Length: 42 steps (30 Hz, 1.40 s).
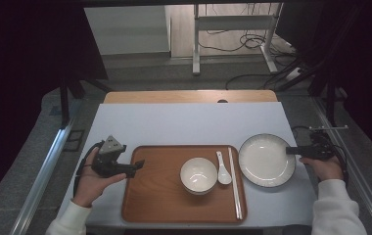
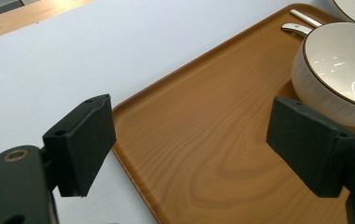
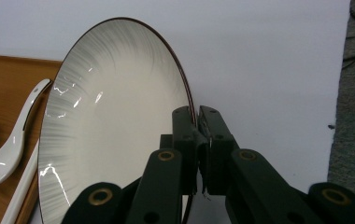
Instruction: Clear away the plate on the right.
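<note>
A white plate (image 1: 267,159) with a dark rim lies on the pale mat, just right of the wooden tray (image 1: 159,196). My right gripper (image 1: 289,150) is shut on the plate's right rim; in the right gripper view its pads (image 3: 185,140) pinch the rim of the plate (image 3: 115,116). On the tray stand a white bowl (image 1: 198,175), a white spoon (image 1: 222,169) and white chopsticks (image 1: 235,186). My left gripper (image 1: 137,168) hovers at the tray's left edge, open. Its jaws stand wide over the tray (image 2: 203,140), with nothing between them and the bowl (image 2: 339,70) farther ahead.
The pale mat (image 1: 184,122) covers the table, with a wooden strip (image 1: 189,96) at the far edge. Metal rails (image 1: 47,166) run along both sides. Cables (image 1: 321,137) lie by the right edge. A desk frame (image 1: 196,44) stands on the floor beyond.
</note>
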Tool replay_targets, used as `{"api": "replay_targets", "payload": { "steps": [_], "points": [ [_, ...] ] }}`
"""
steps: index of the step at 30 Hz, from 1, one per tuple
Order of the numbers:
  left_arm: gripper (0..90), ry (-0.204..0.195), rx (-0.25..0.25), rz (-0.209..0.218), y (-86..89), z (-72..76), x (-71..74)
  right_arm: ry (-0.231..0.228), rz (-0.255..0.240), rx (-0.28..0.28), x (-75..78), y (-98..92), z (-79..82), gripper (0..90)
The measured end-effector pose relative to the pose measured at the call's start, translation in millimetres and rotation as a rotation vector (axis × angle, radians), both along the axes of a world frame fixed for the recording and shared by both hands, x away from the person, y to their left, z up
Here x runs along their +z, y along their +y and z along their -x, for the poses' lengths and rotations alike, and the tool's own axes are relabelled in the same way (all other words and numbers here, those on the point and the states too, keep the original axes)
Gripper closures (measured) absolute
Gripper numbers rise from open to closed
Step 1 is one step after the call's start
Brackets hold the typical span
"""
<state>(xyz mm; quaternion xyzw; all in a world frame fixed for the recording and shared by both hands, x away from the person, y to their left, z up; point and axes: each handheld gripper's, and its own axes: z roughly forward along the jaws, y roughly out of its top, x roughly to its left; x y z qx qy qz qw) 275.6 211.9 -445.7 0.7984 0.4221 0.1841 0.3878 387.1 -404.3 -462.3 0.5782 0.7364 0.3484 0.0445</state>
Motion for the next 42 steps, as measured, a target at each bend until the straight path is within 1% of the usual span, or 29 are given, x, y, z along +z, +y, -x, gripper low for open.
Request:
{"api": "replay_targets", "payload": {
  "steps": [2,9,19,23,32,36,38,39,42],
  "points": [
    [15.4,0.001,-0.001,-0.002,0.0,-0.2,-0.5,-0.006,-0.001,0.008,1.4,-0.3,0.7,86.5],
    [15.4,0.000,0.001,0.000,-0.3,0.0,-0.1,-0.036,-0.004,0.000,5.8,1.7,2.6,86.3],
    [15.4,0.003,-0.001,-0.003,-1.3,-0.5,-0.9,-0.067,-0.005,-0.004,11.3,2.7,3.0,85.8],
    [15.4,0.005,-0.002,-0.003,-2.2,-0.7,-1.3,-0.092,-0.009,-0.006,16.7,3.4,2.7,85.8],
    [15.4,0.007,-0.001,0.002,-2.1,-1.5,-1.3,-0.157,-0.068,0.011,35.6,9.9,2.5,85.8],
    [15.4,0.009,-0.003,0.003,-2.1,-1.8,-1.4,-0.185,-0.100,0.034,44.9,17.6,2.2,85.8],
    [15.3,0.010,-0.004,0.004,-2.2,-2.0,-1.6,-0.201,-0.116,0.033,48.6,21.3,2.0,85.9],
    [15.4,0.011,-0.005,0.004,-2.2,-2.2,-1.6,-0.205,-0.125,0.044,51.1,23.9,1.3,85.8],
    [15.4,0.016,-0.010,0.014,-2.2,-2.9,-2.0,-0.224,-0.132,0.062,56.8,31.8,0.6,85.8]
  ]
}}
